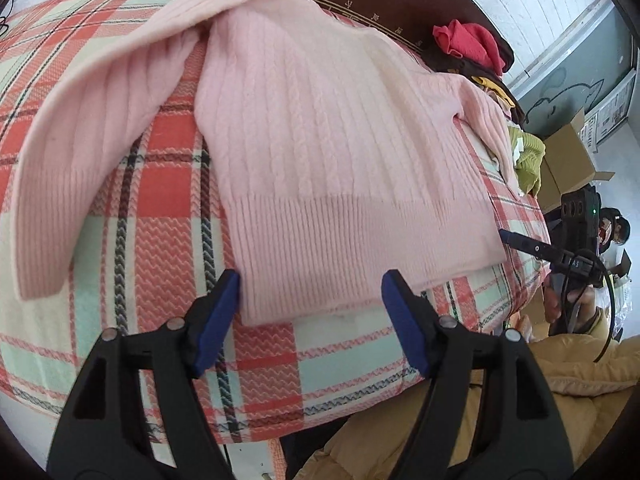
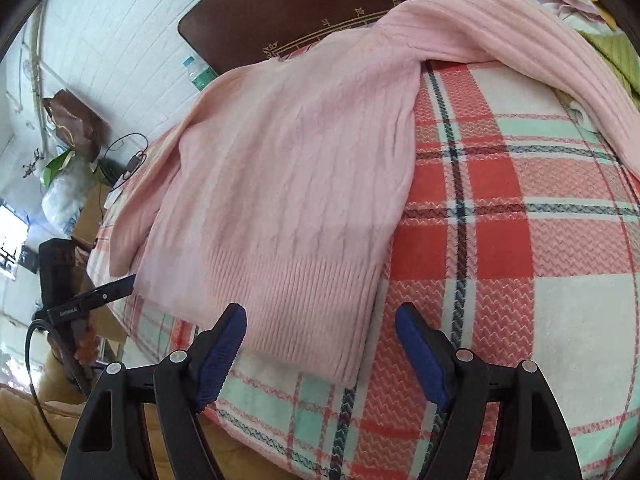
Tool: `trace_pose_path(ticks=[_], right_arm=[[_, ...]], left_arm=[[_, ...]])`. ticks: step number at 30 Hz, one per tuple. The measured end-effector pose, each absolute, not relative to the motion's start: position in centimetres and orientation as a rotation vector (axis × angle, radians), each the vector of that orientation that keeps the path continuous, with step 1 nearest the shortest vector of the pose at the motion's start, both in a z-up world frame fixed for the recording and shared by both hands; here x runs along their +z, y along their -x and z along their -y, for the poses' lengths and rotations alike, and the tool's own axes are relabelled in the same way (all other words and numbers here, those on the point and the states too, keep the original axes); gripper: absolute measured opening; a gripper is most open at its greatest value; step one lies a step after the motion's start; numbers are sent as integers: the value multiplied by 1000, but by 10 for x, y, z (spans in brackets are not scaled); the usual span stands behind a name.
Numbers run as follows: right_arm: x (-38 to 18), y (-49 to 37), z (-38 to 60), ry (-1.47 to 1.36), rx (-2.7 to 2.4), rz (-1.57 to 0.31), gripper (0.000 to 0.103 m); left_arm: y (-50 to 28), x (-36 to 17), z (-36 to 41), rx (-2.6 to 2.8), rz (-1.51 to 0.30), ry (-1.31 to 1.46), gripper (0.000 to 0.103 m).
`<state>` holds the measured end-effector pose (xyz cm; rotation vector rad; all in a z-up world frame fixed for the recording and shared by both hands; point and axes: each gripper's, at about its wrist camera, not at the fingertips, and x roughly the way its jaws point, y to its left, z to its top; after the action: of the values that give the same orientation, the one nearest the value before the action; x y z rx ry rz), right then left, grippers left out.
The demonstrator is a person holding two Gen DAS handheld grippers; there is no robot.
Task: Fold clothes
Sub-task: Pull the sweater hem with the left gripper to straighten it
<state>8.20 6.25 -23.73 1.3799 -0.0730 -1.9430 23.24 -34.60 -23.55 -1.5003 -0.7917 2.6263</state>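
Pink ribbed sweater (image 1: pixel 320 160) spread flat on a plaid blanket (image 1: pixel 160 208) over what looks like a worktop, hem nearest both cameras, sleeves thrown out to either side. Body smooth, ribbed waistband straight, no fold made in it as yet.

Left gripper (image 1: pixel 310 322) poised just short of the hem at one lower corner, blue fingers (image 1: pixel 218 320) spread wide, nothing between them but blanket and the very edge of the knit. Right gripper (image 2: pixel 320 354) likewise at the other lower corner, fingers (image 2: pixel 420 360) wide and empty, hem edge lying just ahead of the gap.

Step in hand, judged from this: sweater laid out, approach to the two hem corners under way, first fold not begun. Sleeves not yet tucked in across the body.

Next move calls for lowering each pair of fingers onto its corner, one finger sliding under the waistband, closing on the knit alone and not the blanket beneath; hard to tell from these views how much the soft blanket will bunch up. Even lift from both sides needed to keep the hem level.

Pile of other clothes (image 1: pixel 472 46), red and dark, well apart at the far edge; cardboard box (image 1: pixel 568 160) beyond.
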Motion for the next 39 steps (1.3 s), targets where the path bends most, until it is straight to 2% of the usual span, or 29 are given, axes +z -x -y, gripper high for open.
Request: trace_pose_path(ticks=[4,9,12,13,14,15,16,17,18,19,20,26,30,34,36,39], right_arm=[[-240,-91,-54,-1348,-1963,12,80],[-245,-94,-49,-1325,-1971,40,80],[-243,-98,-44,-1309,-1997,-22,73],[-242,-100,-42,-1304,-2002,-42,69],[-242,-101,-41,-1301,-2009,-60,61],[-242,-101,-40,-1298,-2017,-78,52],[-242,-102,-39,-1296,-2026,-96,47],[-243,-100,-40,-1302,-2028,-89,32],[-244,-98,-42,-1311,-2028,-75,19],[-244,-95,-44,-1320,-2030,-56,15],[-244,-93,-46,-1322,-2023,-31,11],[-219,-89,-65,-1271,-1903,209,8],[-186,-97,-82,-1197,-1854,281,8],[-178,-109,-86,-1210,-1824,260,8],[-184,-113,-86,-1240,-1813,241,5],[-194,-113,-87,-1296,-1838,197,5]], left_arm=[[-231,-237,335,2670,772,1468,82],[-225,-237,327,2731,702,1477,82],[-222,-236,326,2746,692,1512,81],[-221,-236,325,2750,690,1525,76],[-220,-235,325,2754,688,1538,68],[-220,-235,326,2759,692,1551,63],[-220,-235,328,2765,706,1565,51],[-220,-235,330,2766,727,1577,39],[-220,-235,333,2764,755,1587,31],[-221,-236,336,2761,790,1598,19],[-222,-237,340,2756,832,1602,14],[-239,-210,353,2716,1036,1422,11],[-259,-174,355,2762,999,1317,7],[-278,-159,355,2777,964,1296,5],[-284,-159,353,2768,953,1301,4],[-288,-164,350,2796,896,1337,6]])
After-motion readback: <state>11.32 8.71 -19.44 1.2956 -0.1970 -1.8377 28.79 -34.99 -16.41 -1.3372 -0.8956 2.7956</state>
